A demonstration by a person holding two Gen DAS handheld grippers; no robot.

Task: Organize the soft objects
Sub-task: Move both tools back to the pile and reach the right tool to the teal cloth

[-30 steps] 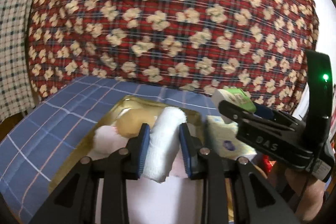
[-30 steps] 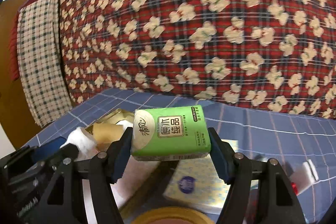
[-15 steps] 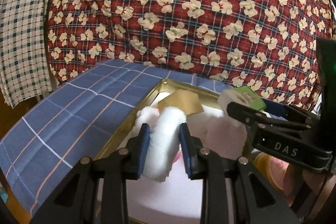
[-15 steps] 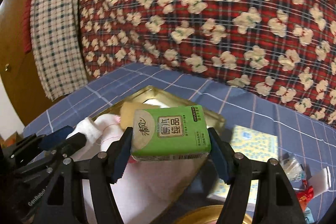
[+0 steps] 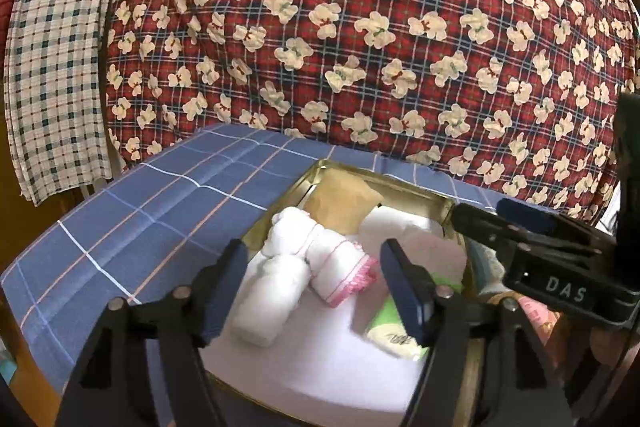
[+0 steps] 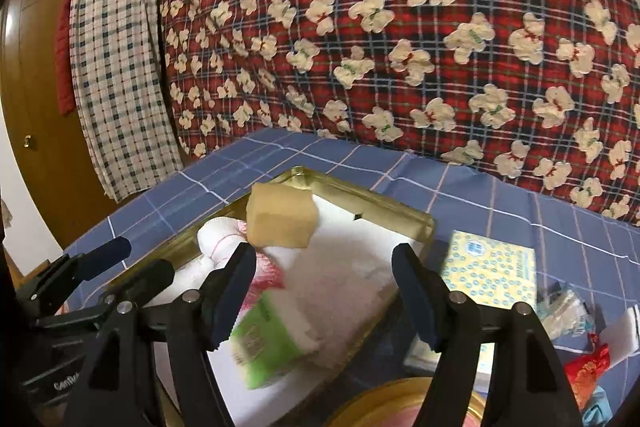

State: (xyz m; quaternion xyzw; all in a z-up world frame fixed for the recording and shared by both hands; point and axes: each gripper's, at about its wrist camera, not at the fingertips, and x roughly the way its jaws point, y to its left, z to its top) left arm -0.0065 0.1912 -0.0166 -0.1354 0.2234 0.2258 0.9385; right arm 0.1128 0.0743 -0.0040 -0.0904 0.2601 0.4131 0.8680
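A gold tin tray (image 5: 280,213) (image 6: 380,209) lined in white sits on the blue checked cloth. In it lie a white rolled towel (image 5: 276,301), a pink-edged rolled towel (image 5: 340,269), a tan sponge (image 5: 340,205) (image 6: 280,223) and a green tissue pack (image 5: 390,333) (image 6: 268,345), which looks blurred. My left gripper (image 5: 314,287) hangs over the white roll. Its jaws are opening and the pads stand clear of the roll. My right gripper (image 6: 324,287) is open above the tray, with the green pack lying loose below its left finger.
A red quilt with cream flowers (image 5: 360,47) rises behind the tray, and a checked cloth (image 6: 116,75) hangs at the left. A yellow tissue pack (image 6: 492,271), small wrappers (image 6: 568,311) and a round gold lid (image 6: 400,401) lie right of the tray.
Both grippers moved over the tray. The left jaws spread and the white roll dropped into the tray. The green pack left the right jaws and now lies in the tray.
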